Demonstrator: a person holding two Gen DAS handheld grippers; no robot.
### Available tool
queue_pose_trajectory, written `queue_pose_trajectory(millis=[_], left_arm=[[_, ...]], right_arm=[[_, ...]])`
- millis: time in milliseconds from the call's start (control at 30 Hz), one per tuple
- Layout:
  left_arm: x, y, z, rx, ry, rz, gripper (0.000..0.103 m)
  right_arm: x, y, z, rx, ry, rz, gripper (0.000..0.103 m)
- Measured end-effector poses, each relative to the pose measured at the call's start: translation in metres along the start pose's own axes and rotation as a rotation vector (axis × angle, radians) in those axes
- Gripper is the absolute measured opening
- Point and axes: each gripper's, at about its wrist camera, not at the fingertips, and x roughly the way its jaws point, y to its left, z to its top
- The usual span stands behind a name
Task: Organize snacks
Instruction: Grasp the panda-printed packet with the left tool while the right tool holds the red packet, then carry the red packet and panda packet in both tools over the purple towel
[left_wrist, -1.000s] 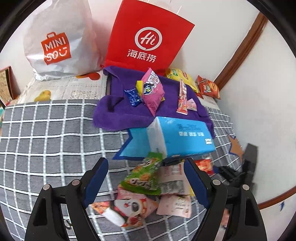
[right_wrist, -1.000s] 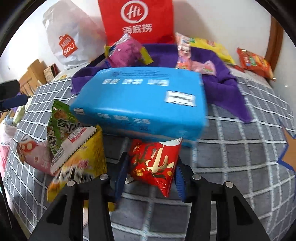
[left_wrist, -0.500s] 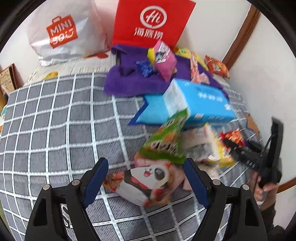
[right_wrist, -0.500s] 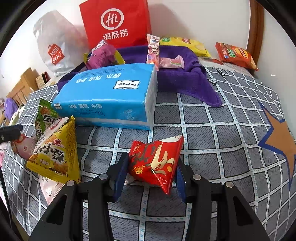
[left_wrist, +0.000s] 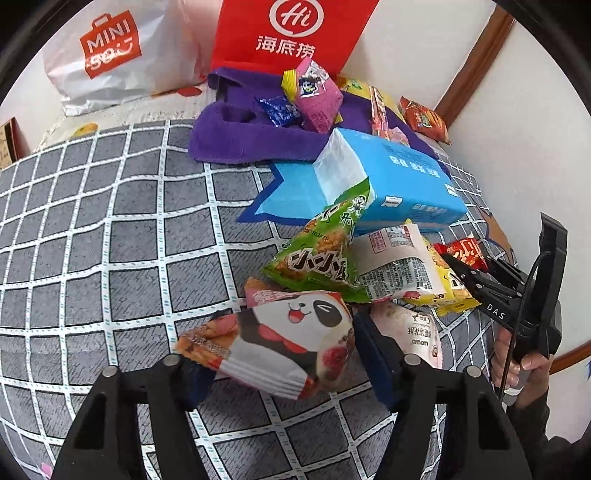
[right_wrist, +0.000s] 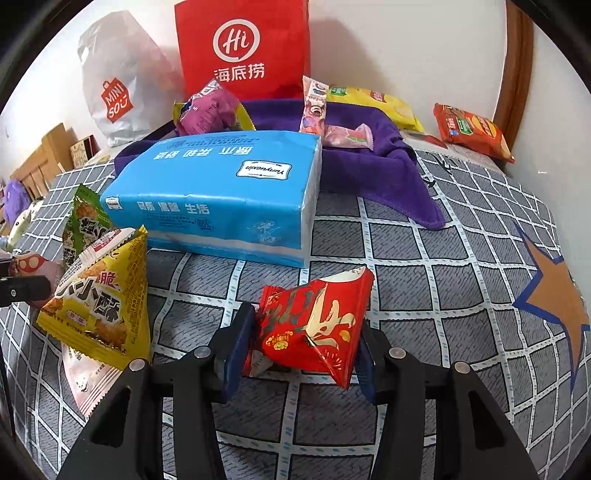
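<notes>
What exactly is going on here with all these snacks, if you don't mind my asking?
A person is sorting snacks on a checked bedspread with two handheld grippers. The right gripper is shut on a red packet. The left gripper straddles a panda packet, jaws not visibly clamped. More packets lie beside a blue tissue pack, others on a purple towel.

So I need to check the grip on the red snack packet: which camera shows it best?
The right wrist view: the red snack packet fills the centre, clamped in the right gripper. The left wrist view shows only a partly hidden red corner at far right.
</notes>
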Motion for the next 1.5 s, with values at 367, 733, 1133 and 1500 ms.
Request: queue_pose_trajectory(millis=[367, 733, 1133, 1500], left_arm=[[-0.025, 0.006, -0.002, -0.006, -0.032, -0.016, 0.052], [-0.056, -0.019, 0.022, 0.045, -0.103, -0.075, 0.051], [-0.07, -0.054, 0.101, 0.061, -0.148, -0.078, 0.051], [-0.07, -0.062, 0.176, 0.024, -0.21, -0.099, 0.051]], right_arm=[[-0.011, -0.01, 0.001, 0.02, 0.001, -0.009, 0.044], [-0.044, -0.016, 0.023, 0.022, -0.042, 0.026, 0.044], [-0.074, -0.013, 0.112, 0.014, -0.183, -0.018, 0.044], [-0.075, -0.003, 0.199, 0.0, -0.273, 0.022, 0.044]])
